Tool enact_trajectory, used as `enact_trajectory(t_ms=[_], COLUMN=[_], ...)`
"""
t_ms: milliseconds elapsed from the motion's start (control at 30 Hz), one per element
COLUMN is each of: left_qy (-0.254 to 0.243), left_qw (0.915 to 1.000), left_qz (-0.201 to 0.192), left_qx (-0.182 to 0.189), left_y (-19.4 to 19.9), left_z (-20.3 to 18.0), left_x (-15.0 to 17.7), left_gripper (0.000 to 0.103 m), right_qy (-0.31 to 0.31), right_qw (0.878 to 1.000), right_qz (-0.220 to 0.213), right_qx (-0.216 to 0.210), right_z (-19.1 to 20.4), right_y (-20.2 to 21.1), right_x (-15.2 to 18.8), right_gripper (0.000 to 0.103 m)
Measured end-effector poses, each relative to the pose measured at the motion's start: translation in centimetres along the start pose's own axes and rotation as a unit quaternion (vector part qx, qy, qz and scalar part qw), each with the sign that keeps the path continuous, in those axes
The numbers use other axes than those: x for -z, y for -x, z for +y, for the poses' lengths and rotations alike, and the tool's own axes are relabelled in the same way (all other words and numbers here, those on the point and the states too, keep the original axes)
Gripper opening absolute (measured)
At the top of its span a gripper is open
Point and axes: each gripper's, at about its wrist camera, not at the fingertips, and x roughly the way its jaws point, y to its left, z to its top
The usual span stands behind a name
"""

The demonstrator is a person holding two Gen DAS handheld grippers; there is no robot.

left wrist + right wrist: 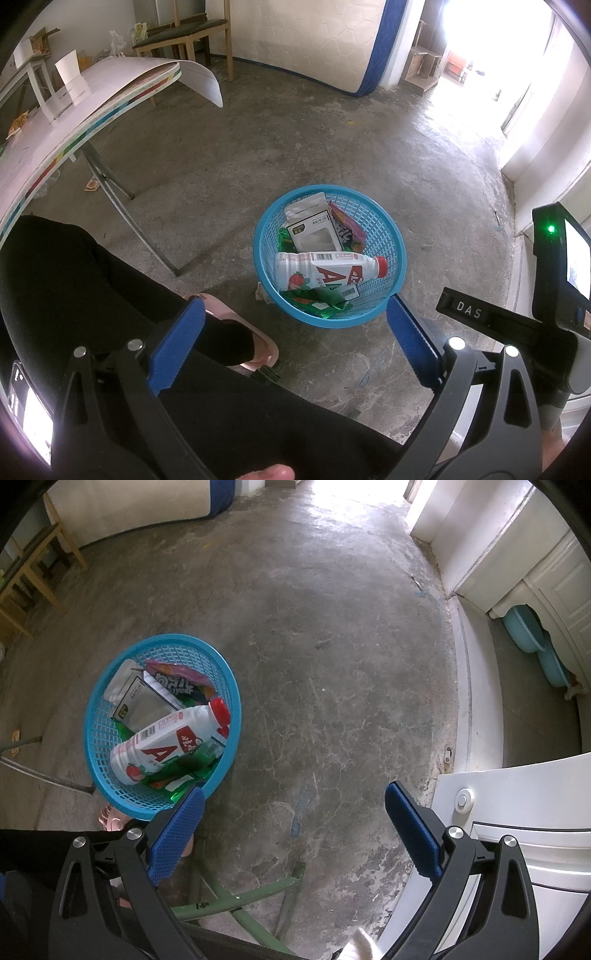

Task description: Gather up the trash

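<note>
A bare grey concrete floor (295,147), stained and cracked, fills the room. A cream quilted mattress with blue edging (314,40) leans against the far wall beside a wooden bench with a dark seat (184,33), and harsh daylight pours through an open doorway (491,48). White panelled cabinets (535,576) line the right side.

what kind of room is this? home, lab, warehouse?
Probably a sparsely furnished room in a home, perhaps used for storage. A mattress leans against the wall, a wooden chair stands on the bare concrete floor, and white cabinets line one side. A blue basket holds trash.
</note>
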Motion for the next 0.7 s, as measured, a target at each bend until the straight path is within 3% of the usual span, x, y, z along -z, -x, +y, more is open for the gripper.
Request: enact_trajectory(t_ms=[700], left_qy=[0.0], left_qw=[1.0], left_qz=[0.0], left_qx=[0.001], left_y=[0.02], left_z=[0.1], left_x=[0.07], left_gripper=[0.095], right_qy=[0.0], right_qw=[1.0], right_qz=[0.0], right_qx=[0.0], right_z=[-0.04], right_y=[0.0], right_x=[-0.03], right_gripper=[0.095])
